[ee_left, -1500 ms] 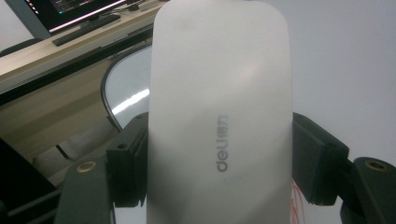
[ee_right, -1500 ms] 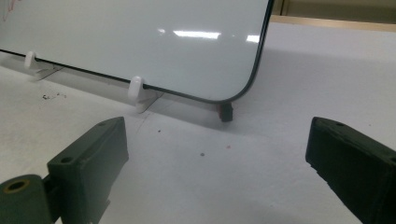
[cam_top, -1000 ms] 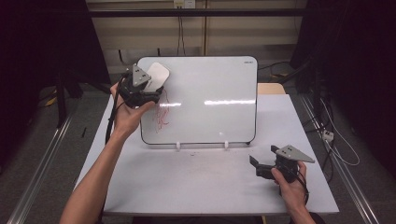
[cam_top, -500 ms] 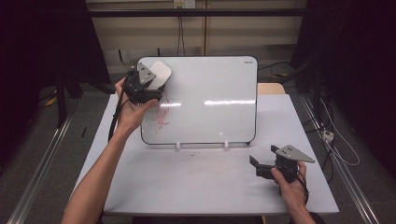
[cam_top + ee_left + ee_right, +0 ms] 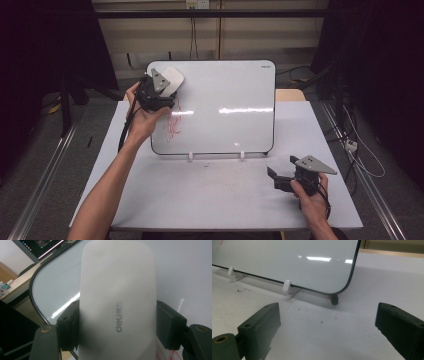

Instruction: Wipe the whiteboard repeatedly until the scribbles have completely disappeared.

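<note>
High view, change: the left gripper (image 5: 162, 87), with the white oblong plastic whiteboard eraser (image 5: 171, 79) in its jaws, has slid up the board since a second ago, from just above the red scribble (image 5: 173, 123) to the upper left corner.
High view, meaning: the scribble is there as before, so I judge the wiping not yet done; the eraser has to come back down over the marks.
High view, board: the white rounded-corner whiteboard (image 5: 225, 107) leans back on two small white clips (image 5: 190, 157) on the grey table (image 5: 210, 192).
High view, right side: the right gripper (image 5: 280, 178) rests low on the table near the board's lower right corner, well apart from the eraser.
Left gripper view, grip: both black pads (image 5: 68, 325) are clenched on the eraser's long sides (image 5: 117, 302), so it is firmly grasped.
Left gripper view, axis: the eraser's long axis runs along the jaws, and its rounded far end points away from the hand toward the board's top left corner, its grey lettered back toward the camera.
Right gripper view, state: the right gripper's (image 5: 325, 322) jaws stand wide apart with nothing between them, released, aimed at the board's lower corner (image 5: 337, 291).
</note>
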Action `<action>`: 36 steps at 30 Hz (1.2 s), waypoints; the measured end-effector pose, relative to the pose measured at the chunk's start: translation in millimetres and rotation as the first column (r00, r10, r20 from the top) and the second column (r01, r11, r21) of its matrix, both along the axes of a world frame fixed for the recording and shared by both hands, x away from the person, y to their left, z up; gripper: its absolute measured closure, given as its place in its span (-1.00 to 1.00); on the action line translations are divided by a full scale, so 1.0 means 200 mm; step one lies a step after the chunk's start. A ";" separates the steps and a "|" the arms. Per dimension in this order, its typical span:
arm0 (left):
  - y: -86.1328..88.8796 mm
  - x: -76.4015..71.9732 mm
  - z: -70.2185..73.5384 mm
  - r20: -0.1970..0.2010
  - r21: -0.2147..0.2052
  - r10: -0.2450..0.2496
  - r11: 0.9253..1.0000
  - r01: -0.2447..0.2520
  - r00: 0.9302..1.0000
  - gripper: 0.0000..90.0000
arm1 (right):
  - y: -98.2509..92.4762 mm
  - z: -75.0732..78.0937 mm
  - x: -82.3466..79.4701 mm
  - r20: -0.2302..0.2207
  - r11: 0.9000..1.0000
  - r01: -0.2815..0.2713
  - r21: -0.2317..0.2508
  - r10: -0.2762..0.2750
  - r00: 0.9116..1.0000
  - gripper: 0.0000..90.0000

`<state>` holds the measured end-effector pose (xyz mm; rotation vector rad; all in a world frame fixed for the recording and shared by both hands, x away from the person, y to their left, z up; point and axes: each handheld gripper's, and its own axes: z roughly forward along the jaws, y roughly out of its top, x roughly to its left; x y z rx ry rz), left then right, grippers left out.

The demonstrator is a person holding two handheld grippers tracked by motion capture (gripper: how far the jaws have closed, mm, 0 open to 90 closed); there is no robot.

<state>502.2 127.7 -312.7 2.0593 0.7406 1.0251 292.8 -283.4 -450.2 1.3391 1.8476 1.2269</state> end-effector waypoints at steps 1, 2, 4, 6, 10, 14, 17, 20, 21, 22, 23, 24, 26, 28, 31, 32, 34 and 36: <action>0.00 0.00 0.00 0.000 0.001 0.001 1.000 -0.001 1.000 -0.31 | 0.00 0.00 0.00 0.000 1.000 -0.001 0.001 0.001 1.000 -0.86; 0.00 0.00 0.00 -0.003 0.000 -0.002 1.000 0.002 1.000 -0.31 | 0.00 0.00 0.00 0.001 1.000 -0.002 -0.001 0.002 1.000 -0.86; 0.00 0.00 0.00 -0.003 0.003 0.002 1.000 -0.002 1.000 -0.31 | 0.00 0.00 0.00 -0.001 1.000 -0.001 0.000 0.001 1.000 -0.86; 0.00 0.00 0.00 0.000 0.002 0.004 1.000 -0.004 1.000 -0.31 | 0.00 0.00 0.00 0.000 1.000 -0.002 0.000 0.002 1.000 -0.86; 0.00 -0.01 0.00 0.000 0.014 0.010 1.000 -0.010 1.000 -0.31 | 0.00 0.00 0.00 0.002 1.000 -0.002 -0.001 0.002 1.000 -0.86; -0.01 -0.01 0.00 0.002 0.014 0.017 1.000 -0.017 1.000 -0.31 | 0.00 0.00 0.00 0.001 1.000 -0.002 -0.001 0.002 1.000 -0.86; -0.01 -0.01 -0.01 0.004 0.003 0.024 1.000 -0.024 1.000 -0.31 | 0.00 0.00 0.00 0.001 1.000 -0.003 -0.002 0.003 1.000 -0.86; -0.02 -0.01 -0.02 0.010 0.001 0.025 1.000 -0.025 1.000 -0.31 | 0.00 0.00 0.00 0.001 1.000 -0.002 -0.002 0.002 1.000 -0.86; -0.02 -0.02 -0.03 0.012 0.006 0.021 1.000 -0.022 1.000 -0.31 | 0.00 0.00 0.00 0.001 1.000 -0.003 -0.002 0.003 1.000 -0.85; -0.02 -0.02 -0.03 0.009 0.006 0.020 1.000 -0.020 1.000 -0.31 | 0.00 0.00 0.00 0.002 1.000 -0.003 -0.002 0.003 1.000 -0.86; -0.02 -0.02 -0.03 0.011 0.003 0.020 1.000 -0.020 1.000 -0.31 | 0.00 0.00 0.00 0.002 1.000 -0.002 -0.002 0.002 1.000 -0.85; -0.02 -0.03 -0.04 0.009 0.010 0.018 1.000 -0.018 1.000 -0.31 | 0.00 0.00 0.00 0.001 1.000 -0.002 -0.002 0.002 1.000 -0.85; -0.03 -0.03 -0.05 0.009 0.011 0.016 1.000 -0.016 1.000 -0.31 | 0.00 0.00 0.00 0.002 1.000 -0.003 -0.002 0.003 1.000 -0.85; -0.03 -0.04 -0.06 0.011 0.007 0.017 1.000 -0.017 1.000 -0.31 | 0.01 0.00 0.00 0.002 1.000 -0.003 -0.003 0.003 1.000 -0.85; -0.05 -0.05 -0.07 0.012 0.008 0.016 1.000 -0.016 1.000 -0.31 | 0.01 0.00 0.00 0.002 1.000 -0.005 -0.003 0.005 1.000 -0.85; -0.05 -0.05 -0.08 0.008 0.013 0.012 1.000 -0.013 1.000 -0.31 | 0.01 0.00 0.00 0.001 1.000 -0.003 -0.004 0.003 1.000 -0.85; -0.06 -0.06 -0.08 0.009 0.015 0.012 1.000 -0.012 1.000 -0.31 | 0.01 0.00 0.00 0.001 1.000 -0.004 -0.003 0.004 1.000 -0.85; -0.07 -0.07 -0.09 0.005 0.027 0.005 1.000 -0.006 1.000 -0.31 | 0.01 0.00 0.00 0.002 1.000 -0.004 -0.004 0.004 1.000 -0.85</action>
